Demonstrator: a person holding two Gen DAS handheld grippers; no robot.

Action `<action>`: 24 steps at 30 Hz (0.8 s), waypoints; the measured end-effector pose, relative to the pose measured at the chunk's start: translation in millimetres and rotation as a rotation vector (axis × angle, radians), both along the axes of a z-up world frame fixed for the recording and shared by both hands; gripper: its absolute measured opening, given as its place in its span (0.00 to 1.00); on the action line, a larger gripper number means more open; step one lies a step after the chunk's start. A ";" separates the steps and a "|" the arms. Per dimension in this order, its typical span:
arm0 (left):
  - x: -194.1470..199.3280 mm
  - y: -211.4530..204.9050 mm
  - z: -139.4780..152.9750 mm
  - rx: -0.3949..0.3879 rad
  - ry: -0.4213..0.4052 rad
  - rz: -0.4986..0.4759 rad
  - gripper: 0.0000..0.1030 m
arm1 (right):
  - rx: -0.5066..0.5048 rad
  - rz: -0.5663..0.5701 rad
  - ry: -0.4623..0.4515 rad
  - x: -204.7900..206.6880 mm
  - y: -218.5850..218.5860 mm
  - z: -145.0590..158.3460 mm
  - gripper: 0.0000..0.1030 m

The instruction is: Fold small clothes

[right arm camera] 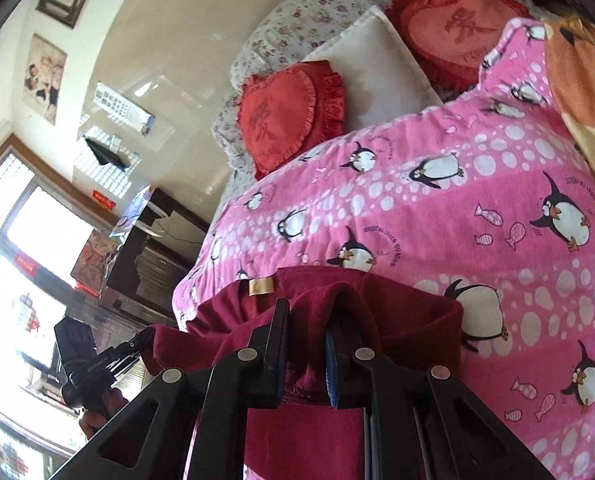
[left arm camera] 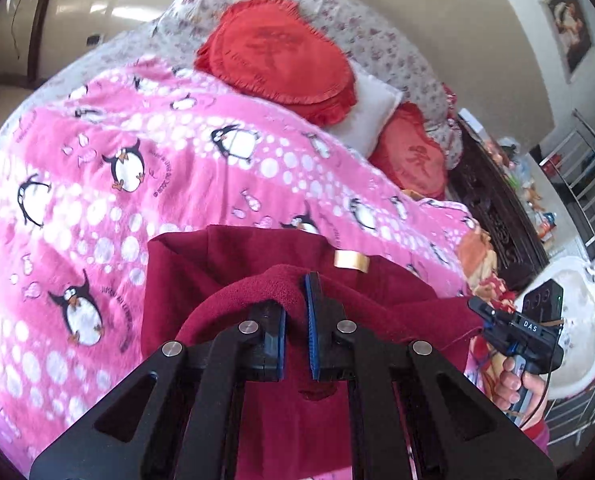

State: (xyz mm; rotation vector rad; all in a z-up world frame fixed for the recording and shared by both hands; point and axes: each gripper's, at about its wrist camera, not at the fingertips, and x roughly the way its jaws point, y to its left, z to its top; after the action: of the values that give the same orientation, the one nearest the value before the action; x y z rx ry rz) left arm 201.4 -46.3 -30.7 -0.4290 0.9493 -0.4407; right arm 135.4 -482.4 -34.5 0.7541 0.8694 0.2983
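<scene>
One maroon garment [left arm camera: 225, 268], gold tag [left arm camera: 351, 261] on it, lying on the pink penguin blanket [left arm camera: 137, 168]. Left gripper [left arm camera: 295, 320] pinches a fold of it; right gripper [right arm camera: 307, 340] likewise grips bunched cloth. Beyond the blanket: red heart cushions [left arm camera: 281, 56], white pillow [left arm camera: 371, 112].

The right gripper [left arm camera: 531, 330], seen from the left wrist view, carries a small white "DAS" on its black body. Each red heart cushion [right arm camera: 453, 26] bears a large Chinese character stitched in darker red, with small script below too blurred to read. The pink penguin blanket [left arm camera: 109, 184] has curved lines of lettering beside the penguins, illegible, as is the gold tag [right arm camera: 261, 287] on the maroon garment [right arm camera: 321, 432].
</scene>
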 end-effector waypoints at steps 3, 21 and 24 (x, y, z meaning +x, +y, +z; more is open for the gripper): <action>20.8 0.9 -17.4 -0.021 0.066 -0.001 0.07 | 0.055 -0.076 0.070 18.1 -16.3 -20.2 0.17; 43.9 0.2 -45.8 0.139 0.087 0.128 0.76 | -0.375 0.020 -0.054 25.8 39.8 -1.8 0.37; 52.6 1.4 -61.1 0.128 0.118 0.147 0.76 | -0.368 -0.034 0.030 49.6 20.5 -28.8 0.37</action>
State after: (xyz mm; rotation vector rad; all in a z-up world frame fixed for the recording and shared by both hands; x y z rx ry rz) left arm 254.0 -44.8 -91.9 -0.4081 1.0459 -0.2217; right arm 185.1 -461.9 -63.3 0.4310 0.9068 0.0919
